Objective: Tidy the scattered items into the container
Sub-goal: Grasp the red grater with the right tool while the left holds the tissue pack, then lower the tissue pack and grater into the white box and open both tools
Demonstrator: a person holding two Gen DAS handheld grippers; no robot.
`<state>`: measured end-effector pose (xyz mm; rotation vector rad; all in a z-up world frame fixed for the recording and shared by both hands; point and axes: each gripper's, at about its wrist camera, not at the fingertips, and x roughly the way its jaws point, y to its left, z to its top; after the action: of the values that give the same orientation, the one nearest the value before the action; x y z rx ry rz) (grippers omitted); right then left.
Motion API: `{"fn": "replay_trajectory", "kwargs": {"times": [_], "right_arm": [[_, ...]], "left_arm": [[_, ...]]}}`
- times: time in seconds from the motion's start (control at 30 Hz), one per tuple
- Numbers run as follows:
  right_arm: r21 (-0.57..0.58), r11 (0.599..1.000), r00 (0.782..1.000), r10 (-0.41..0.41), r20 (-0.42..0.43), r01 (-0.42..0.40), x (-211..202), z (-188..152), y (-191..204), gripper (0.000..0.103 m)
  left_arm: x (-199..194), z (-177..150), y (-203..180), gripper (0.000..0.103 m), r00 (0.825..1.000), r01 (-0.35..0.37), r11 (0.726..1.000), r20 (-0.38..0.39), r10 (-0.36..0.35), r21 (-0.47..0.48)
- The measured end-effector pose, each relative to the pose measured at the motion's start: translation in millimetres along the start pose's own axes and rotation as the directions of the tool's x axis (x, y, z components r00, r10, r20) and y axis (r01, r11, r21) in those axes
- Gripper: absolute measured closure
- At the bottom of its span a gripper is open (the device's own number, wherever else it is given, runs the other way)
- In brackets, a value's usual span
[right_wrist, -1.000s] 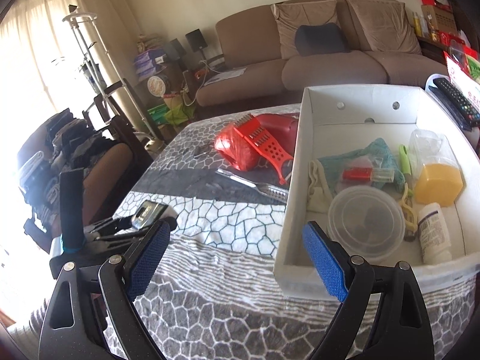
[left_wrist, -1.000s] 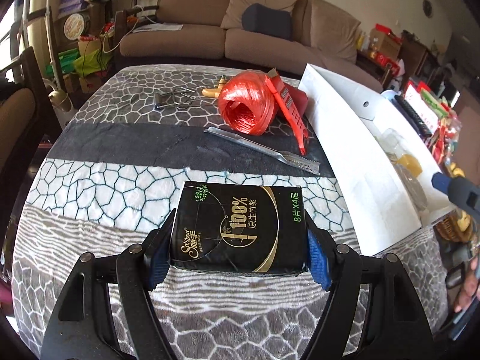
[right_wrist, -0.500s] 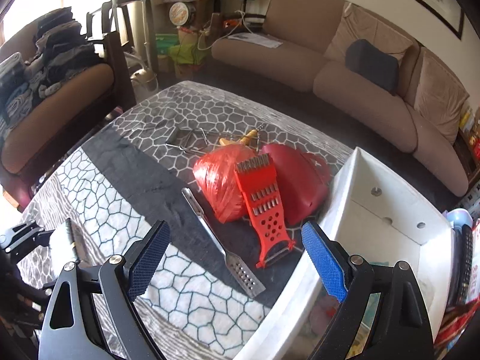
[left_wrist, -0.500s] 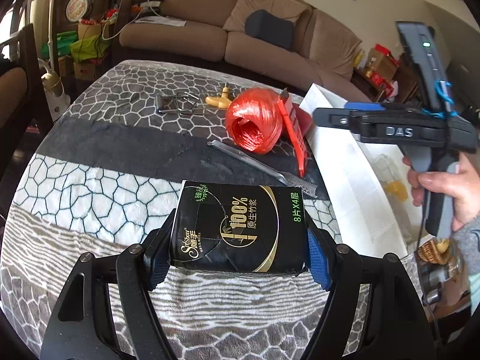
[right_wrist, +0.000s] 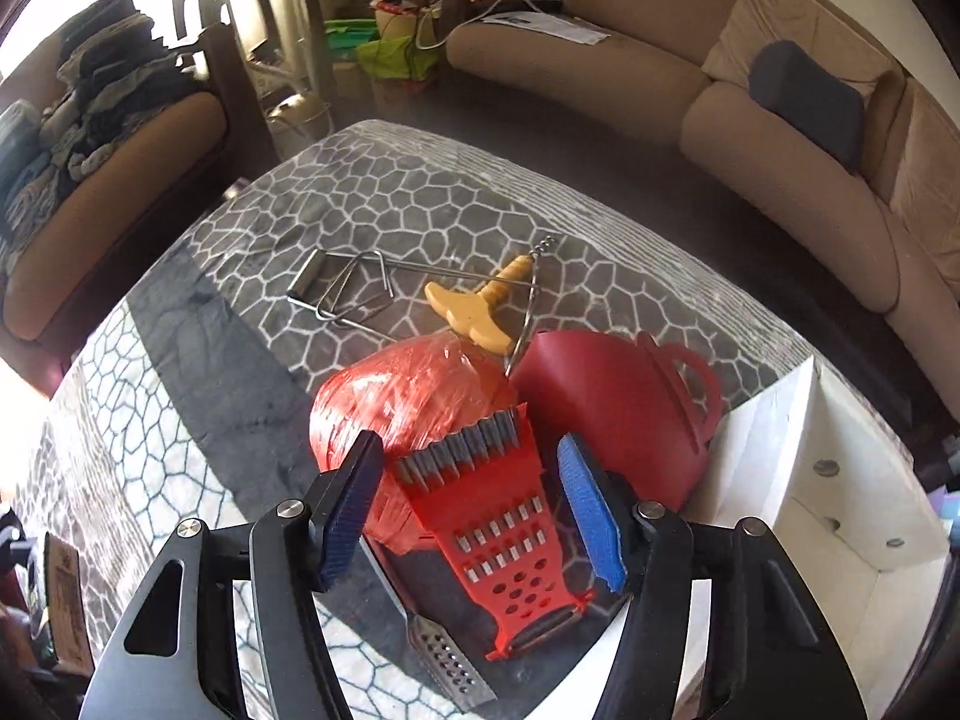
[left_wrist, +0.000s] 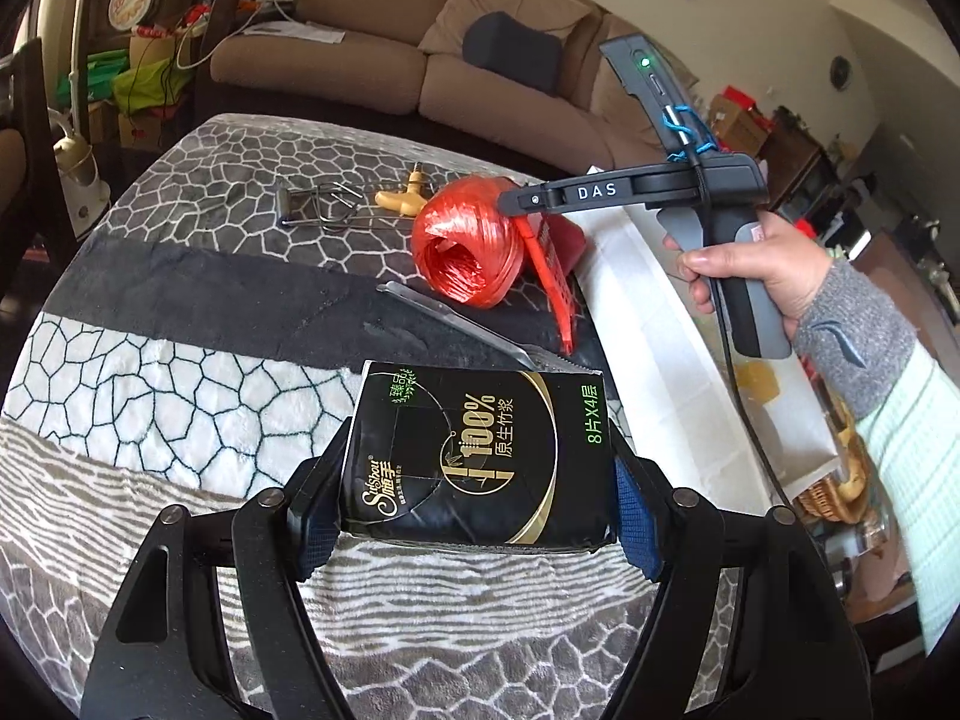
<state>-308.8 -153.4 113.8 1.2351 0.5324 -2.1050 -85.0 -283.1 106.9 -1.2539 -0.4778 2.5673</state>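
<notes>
- We see the grater (right_wrist: 501, 531), red plastic, lying on the table cloth (right_wrist: 372, 204), top end propped on the twine ball (right_wrist: 384, 414), bottom end near the box (right_wrist: 798, 480) wall.
- Our right gripper (right_wrist: 471, 501) points down over it, jaws closing with the grater's upper half between them; pads not yet touching it.
- Red jug (right_wrist: 624, 408) sits just right of the grater, touching the twine ball.
- Metal file (right_wrist: 444, 660) lies left of the grater's lower end, partly under the left finger.
- Corkscrew (right_wrist: 480, 306) and wire tool (right_wrist: 348, 294) lie behind the twine ball.
- Our left gripper (left_wrist: 480, 480) is clamped on the tissue pack (left_wrist: 480, 450), both pads pressed on its sides, above the cloth.
- In the left view the right hand (left_wrist: 762, 270) holds its gripper above the twine ball, beside the box edge.
- Sofa (right_wrist: 750, 78) stands beyond the table.
</notes>
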Motion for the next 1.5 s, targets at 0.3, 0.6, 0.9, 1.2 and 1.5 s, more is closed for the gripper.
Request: {"fn": "replay_trajectory", "kwargs": {"times": [0.3, 0.6, 0.9, 1.2, 1.5], "right_arm": [[-0.17, 0.983, 0.985, 0.044, -0.168, -0.073, 24.0, -20.8, 3.5, 0.037], [-0.185, 0.981, 0.993, 0.031, -0.116, -0.052, 17.4, -32.3, 6.8, 0.055], [-0.02, 0.988, 0.967, 0.152, 0.204, -0.151, -101.5, -46.4, -5.8, 0.056], [0.226, 0.961, 0.951, 0.086, 0.296, -0.157, -224.0, -147.8, -60.6, 0.056], [0.539, 0.826, 0.981, 0.077, 0.18, -0.164, -216.7, -268.6, -129.0, 0.056]], "left_arm": [[3.2, -2.4, -3.3, 0.031, 1.0, 0.007, 1.0, -0.015, -0.006, 0.008], [6.4, -2.8, -5.6, 0.031, 1.0, 0.001, 1.0, -0.019, -0.001, 0.007], [0.8, -3.3, -18.9, 0.031, 0.998, 0.05, 0.998, 0.022, -0.051, 0.036], [-0.4, -2.9, -86.0, 0.031, 0.989, 0.142, 0.983, 0.016, -0.145, 0.118], [38.8, 37.2, -218.4, 0.031, 0.991, 0.137, 0.948, -0.053, -0.127, 0.287]]}}
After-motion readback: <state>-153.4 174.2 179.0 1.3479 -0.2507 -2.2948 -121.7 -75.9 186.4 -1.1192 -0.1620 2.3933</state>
